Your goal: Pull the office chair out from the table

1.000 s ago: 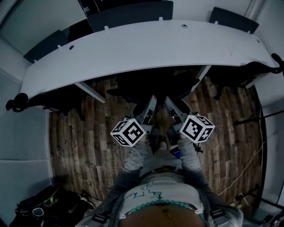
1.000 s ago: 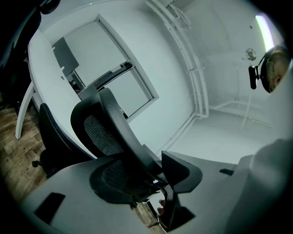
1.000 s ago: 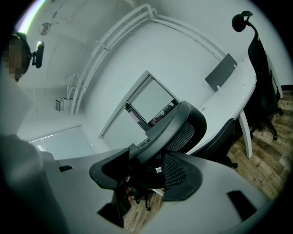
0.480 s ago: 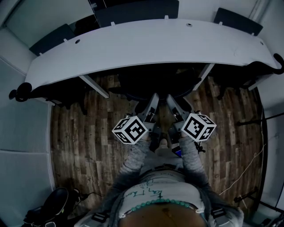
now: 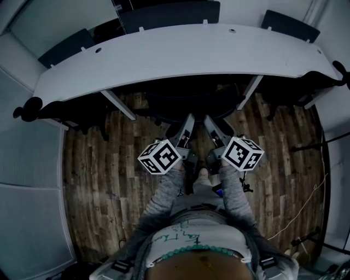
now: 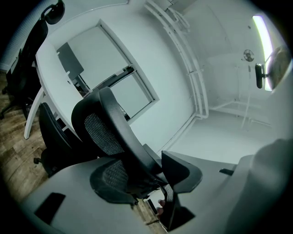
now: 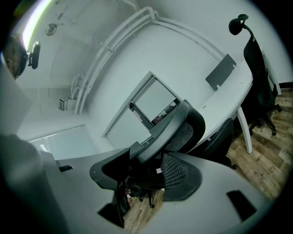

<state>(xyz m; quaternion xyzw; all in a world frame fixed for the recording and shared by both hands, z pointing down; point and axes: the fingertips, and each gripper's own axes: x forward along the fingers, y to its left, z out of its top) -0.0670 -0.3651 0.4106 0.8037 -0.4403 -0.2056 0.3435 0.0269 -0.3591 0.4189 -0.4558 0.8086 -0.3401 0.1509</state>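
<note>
A black mesh-backed office chair [image 5: 188,101] stands tucked under the curved white table [image 5: 180,54], only its back showing past the table edge. Both grippers are held level and side by side, pointing at that back. My left gripper [image 5: 186,123] is open, and the chair's top rim [image 6: 110,123] runs in between its jaws [image 6: 146,180]. My right gripper [image 5: 210,124] is open the same way, with the curved rim [image 7: 178,128] between its jaws [image 7: 142,176]. I see no pad pressing on the frame. The seat and base are hidden under the table.
Other black chairs sit under the table at the left [image 5: 76,112] and right [image 5: 290,93], and more stand behind it [image 5: 169,13]. A cable [image 5: 311,191] trails over the wood floor at the right. White walls close in both sides.
The person and both grippers have moved forward toward the chair. A dark bag at the lower left has slid out of view. The chair stays tucked under the table.
</note>
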